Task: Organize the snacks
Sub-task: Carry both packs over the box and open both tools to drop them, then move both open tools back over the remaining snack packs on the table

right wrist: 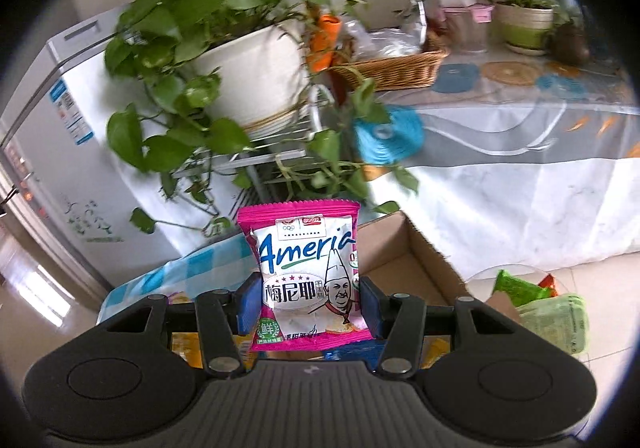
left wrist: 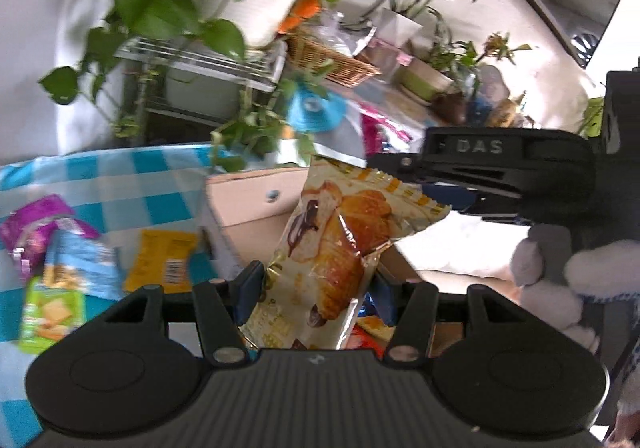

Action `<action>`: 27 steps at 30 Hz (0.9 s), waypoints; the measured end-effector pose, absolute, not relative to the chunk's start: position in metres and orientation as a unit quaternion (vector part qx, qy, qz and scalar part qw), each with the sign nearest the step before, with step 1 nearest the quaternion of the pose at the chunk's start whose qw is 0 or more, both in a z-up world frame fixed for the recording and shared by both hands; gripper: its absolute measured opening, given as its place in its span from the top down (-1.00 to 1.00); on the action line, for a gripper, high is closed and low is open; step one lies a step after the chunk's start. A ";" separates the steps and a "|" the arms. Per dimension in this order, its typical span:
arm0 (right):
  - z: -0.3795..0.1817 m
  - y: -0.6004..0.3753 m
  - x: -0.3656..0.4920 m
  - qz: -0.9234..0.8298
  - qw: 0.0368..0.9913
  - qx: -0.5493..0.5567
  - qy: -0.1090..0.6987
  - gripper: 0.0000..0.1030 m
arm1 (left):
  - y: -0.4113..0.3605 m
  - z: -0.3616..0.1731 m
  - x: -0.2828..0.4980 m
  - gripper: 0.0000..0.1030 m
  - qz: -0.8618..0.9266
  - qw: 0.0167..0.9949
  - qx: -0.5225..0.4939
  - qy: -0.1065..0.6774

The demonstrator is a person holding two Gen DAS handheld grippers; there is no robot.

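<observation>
Jaws of both grippers clamp snack packets aloft.

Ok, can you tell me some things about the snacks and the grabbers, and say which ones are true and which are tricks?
1. The left gripper holds a croissant packet. True.
2. The right gripper is empty. False: its jaws are shut on a pink and white snack packet.
3. A cardboard box sits behind the pink and white snack packet. True.
4. The tablecloth has red stripes. False: it has blue and white checks.
5. A purple packet lies on the tablecloth. True.
6. The wicker basket is on the floor. False: it stands up on a counter.
</observation>
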State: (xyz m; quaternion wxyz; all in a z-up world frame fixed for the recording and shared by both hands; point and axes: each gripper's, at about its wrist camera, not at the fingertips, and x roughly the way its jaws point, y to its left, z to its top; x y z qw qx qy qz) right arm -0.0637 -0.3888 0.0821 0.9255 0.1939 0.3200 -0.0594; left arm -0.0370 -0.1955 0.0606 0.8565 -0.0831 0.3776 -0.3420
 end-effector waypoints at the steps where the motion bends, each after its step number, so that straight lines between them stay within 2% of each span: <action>1: 0.082 -0.391 -0.065 -0.064 0.925 0.195 0.320 -0.12 | -0.201 0.059 -0.038 -0.08 -0.345 0.854 -0.084 0.380; 11: 0.079 -0.408 -0.069 -0.087 0.920 0.216 0.316 -0.12 | -0.240 0.045 -0.039 -0.07 -0.355 0.842 -0.088 0.396; 14: 0.078 -0.412 -0.069 -0.095 0.917 0.225 0.314 -0.20 | -0.239 0.048 -0.039 -0.23 -0.355 0.846 -0.091 0.389; 15: 0.078 -0.413 -0.069 -0.096 0.917 0.230 0.311 -0.34 | -0.238 0.050 -0.039 -0.29 -0.354 0.848 -0.090 0.384; 16: 0.079 -0.414 -0.070 -0.095 0.917 0.235 0.308 -0.39 | -0.236 0.051 -0.040 -0.35 -0.351 0.851 -0.089 0.381; 19: 0.079 -0.414 -0.070 -0.093 0.917 0.240 0.305 -0.39 | -0.230 0.054 -0.038 -0.47 -0.341 0.857 -0.080 0.379; 23: 0.079 -0.411 -0.067 -0.090 0.916 0.242 0.306 -0.40 | -0.217 0.057 -0.034 -0.48 -0.330 0.862 -0.080 0.378; 27: 0.080 -0.407 -0.065 -0.082 0.917 0.242 0.306 -0.45 | -0.200 0.059 -0.029 -0.60 -0.312 0.870 -0.071 0.376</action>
